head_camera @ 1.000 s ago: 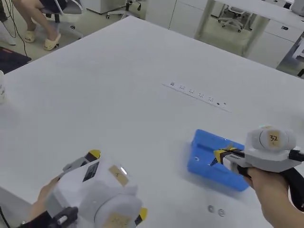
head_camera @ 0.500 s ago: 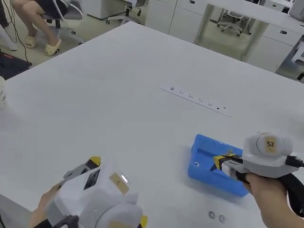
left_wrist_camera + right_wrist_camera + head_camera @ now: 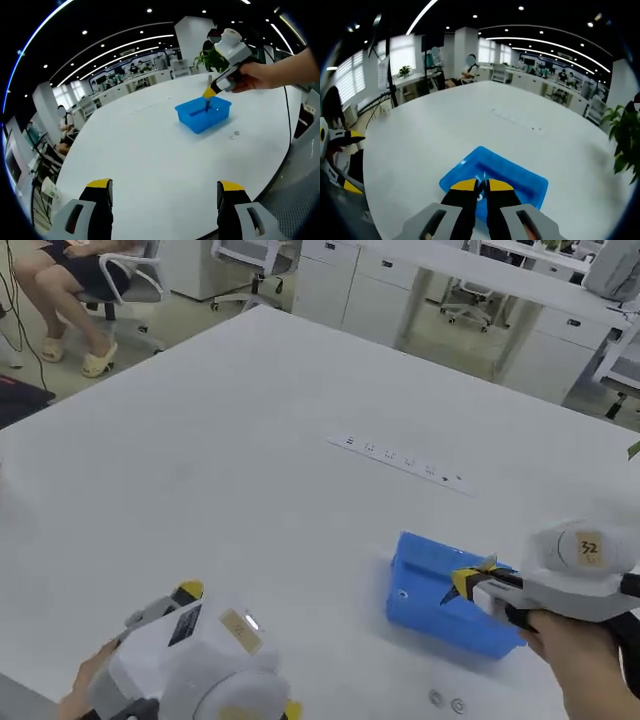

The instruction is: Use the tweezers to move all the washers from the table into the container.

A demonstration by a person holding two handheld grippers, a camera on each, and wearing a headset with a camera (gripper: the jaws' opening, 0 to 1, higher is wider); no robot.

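Yellow-tipped left gripper (image 3: 165,186): nearest the person, low over the near edge of the white table (image 3: 250,440). Jaws are spread wide with nothing between them. The left hand (image 3: 85,685) holds it from behind.
Washers (image 3: 435,698): two, flat on the table side by side, near the container's front wall and not touching it.
Right gripper (image 3: 465,583): held in the right hand (image 3: 575,660), tips over the container (image 3: 415,612). Jaws are pinched together on the tweezers (image 3: 206,104).
Container: blue, open-topped, resting on the table.
Left gripper view: the tweezers reach from the jaw tips down inside the container; the head view leaves them too small to make out.
Socket strip (image 3: 400,455): set into the table, farther back.
Change from 1.0 s ago: the head camera has shifted. The right gripper remains over the container and both washers lie unmoved.
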